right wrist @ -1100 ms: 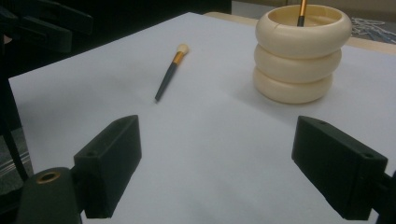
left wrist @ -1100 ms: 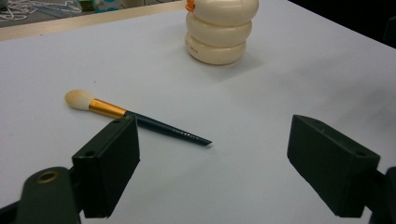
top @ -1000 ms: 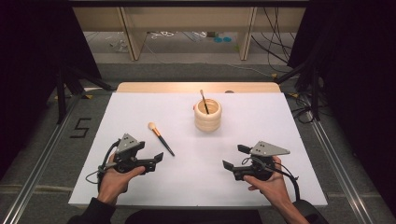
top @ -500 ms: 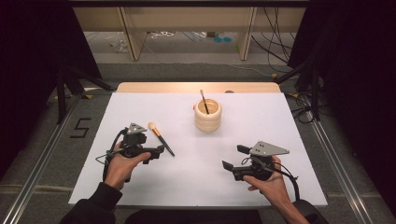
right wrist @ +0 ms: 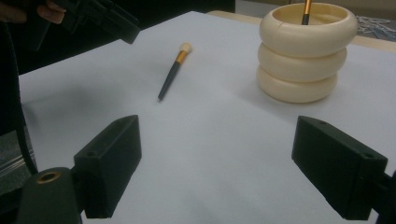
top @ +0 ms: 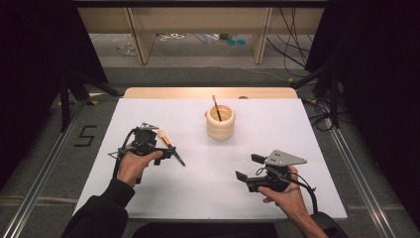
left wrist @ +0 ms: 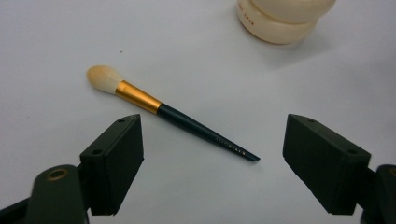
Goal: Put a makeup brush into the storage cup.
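Observation:
A makeup brush [top: 171, 147] with a pale tuft, gold ferrule and dark handle lies flat on the white table [top: 297, 129]. My left gripper [top: 166, 149] hovers over it, open, and the brush [left wrist: 173, 116] lies just ahead of the wide-apart jaws [left wrist: 212, 154], untouched. A cream ringed holder [top: 220, 122] stands at the table's middle back with a second brush [top: 216, 107] leaning inside it. My right gripper [top: 248, 167] is open near the front right, empty, pointing toward the holder [right wrist: 303, 56] and the loose brush [right wrist: 173, 72].
A wooden strip [top: 208, 92] runs along the table's far edge. Metal rails [top: 356, 168] flank the table, and shelving legs and cables sit on the floor beyond. In the right gripper view, the left gripper [right wrist: 102, 16] shows at the upper left.
My left gripper has moved forward and to the right, from the front left to just over the loose brush. The right gripper and the brush have stayed put.

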A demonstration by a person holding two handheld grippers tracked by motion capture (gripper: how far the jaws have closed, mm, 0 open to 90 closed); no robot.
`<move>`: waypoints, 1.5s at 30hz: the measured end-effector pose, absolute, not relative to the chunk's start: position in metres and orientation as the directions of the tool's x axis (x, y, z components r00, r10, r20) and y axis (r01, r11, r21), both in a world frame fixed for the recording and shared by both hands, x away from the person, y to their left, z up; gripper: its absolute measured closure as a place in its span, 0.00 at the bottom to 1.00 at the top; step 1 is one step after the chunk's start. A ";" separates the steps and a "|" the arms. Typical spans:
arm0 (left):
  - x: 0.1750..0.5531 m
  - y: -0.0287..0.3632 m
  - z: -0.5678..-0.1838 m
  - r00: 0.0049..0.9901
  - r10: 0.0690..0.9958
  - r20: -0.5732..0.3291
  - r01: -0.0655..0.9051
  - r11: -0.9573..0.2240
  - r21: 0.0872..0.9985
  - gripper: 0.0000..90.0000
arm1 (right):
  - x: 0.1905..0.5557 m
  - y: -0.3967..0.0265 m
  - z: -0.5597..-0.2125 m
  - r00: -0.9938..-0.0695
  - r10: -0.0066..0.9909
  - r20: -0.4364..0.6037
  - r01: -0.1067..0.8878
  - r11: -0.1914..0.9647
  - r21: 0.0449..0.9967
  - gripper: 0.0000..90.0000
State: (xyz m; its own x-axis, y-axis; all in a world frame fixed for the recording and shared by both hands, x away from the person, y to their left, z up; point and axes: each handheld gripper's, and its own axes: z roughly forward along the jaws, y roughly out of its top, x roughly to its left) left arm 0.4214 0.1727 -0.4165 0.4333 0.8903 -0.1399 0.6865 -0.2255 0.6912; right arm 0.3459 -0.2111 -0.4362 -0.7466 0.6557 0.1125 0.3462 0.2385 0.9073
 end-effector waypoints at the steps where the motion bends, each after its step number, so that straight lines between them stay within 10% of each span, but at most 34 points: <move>1: 0.423 0.173 -0.416 0.432 0.890 -0.145 0.697 -0.228 0.679 0.22 | 0.346 -0.211 -0.436 -0.747 0.656 0.112 0.346 0.239 0.907 0.18; 45: 0.484 0.154 -0.435 0.339 0.924 -0.174 0.867 -0.235 0.440 0.33 | 0.345 -0.207 -0.436 -0.785 0.606 0.128 0.343 0.252 0.905 0.18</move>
